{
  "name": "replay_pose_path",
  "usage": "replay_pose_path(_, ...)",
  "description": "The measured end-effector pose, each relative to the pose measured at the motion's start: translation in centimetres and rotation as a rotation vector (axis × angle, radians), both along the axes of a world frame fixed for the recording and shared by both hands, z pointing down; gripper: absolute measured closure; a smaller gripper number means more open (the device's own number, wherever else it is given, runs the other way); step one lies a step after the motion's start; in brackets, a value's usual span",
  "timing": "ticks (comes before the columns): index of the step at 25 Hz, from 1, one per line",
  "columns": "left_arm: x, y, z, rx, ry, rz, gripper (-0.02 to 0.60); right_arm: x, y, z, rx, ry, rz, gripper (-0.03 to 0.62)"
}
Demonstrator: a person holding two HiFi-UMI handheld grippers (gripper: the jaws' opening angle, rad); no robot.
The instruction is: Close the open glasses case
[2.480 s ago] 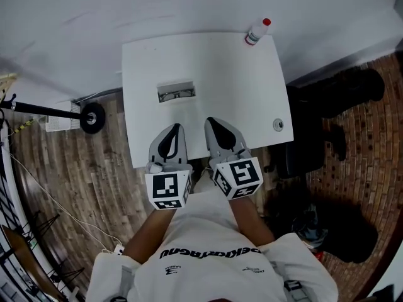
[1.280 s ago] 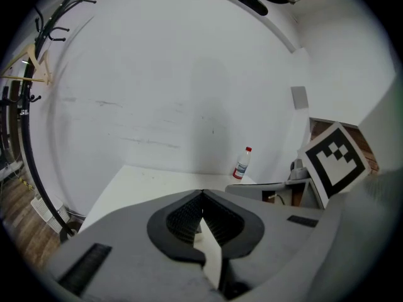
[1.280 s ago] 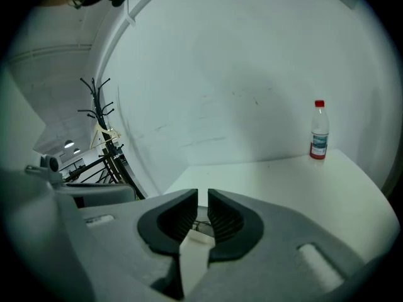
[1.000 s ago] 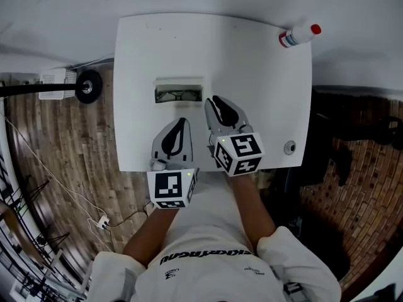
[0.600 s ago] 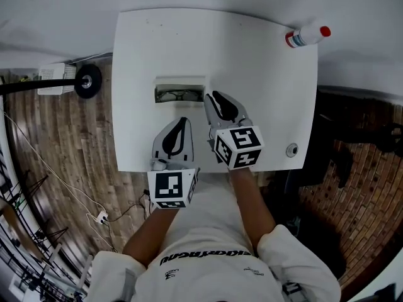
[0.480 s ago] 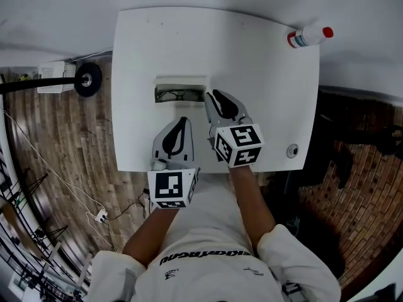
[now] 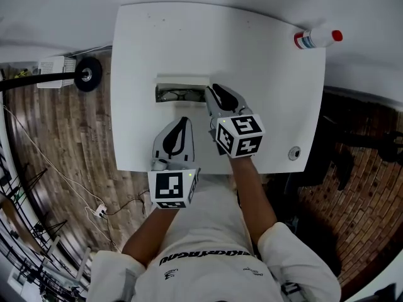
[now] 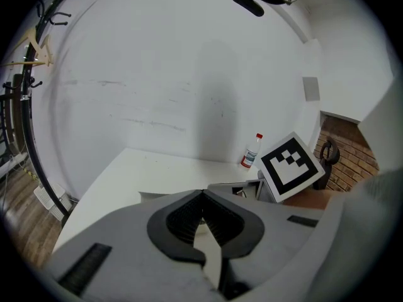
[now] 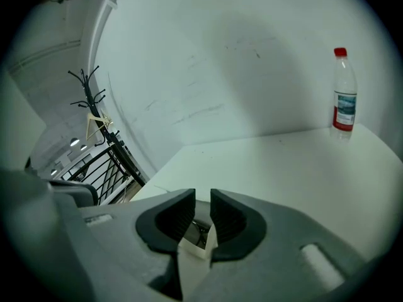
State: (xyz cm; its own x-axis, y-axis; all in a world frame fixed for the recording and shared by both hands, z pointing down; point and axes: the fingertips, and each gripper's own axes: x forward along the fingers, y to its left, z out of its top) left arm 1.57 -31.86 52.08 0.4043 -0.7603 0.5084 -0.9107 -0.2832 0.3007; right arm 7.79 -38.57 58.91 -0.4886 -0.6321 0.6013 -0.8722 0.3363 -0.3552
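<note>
Hovering over a white tabletop (image 7: 252, 68), the right gripper (image 7: 215, 92) sits at the right end of the open glasses case (image 7: 180, 94). Its jaws are parted by only a narrow gap and pinch nothing. The right gripper view shows the case's pale edge and a dark lens of the glasses (image 7: 178, 95) through that gap, just below the tips. The left gripper (image 7: 181, 123) waits on the near side of the case, apart from it, with its jaws pressed together and empty. The case lies mid-tabletop with the glasses inside, and what looks like its lid is raised along the far side. A bottle (image 7: 315, 39) stands well apart at the far right corner. Closing appears not yet begun. Done well, the lid likely wants a push from behind its far edge, tipped toward the person. Meanwhile 1 gripper steadies the base so the light case does not slide, and the glasses should sit fully inside before the lid drops.
</note>
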Motion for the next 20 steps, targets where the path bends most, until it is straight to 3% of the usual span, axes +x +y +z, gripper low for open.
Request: replay_pose_path(20,-0.7,-0.6,1.4,-0.026,-0.002,-0.007,0.583,-0.3,-0.7,2.4,-0.061,0.003,-0.003,0.539)
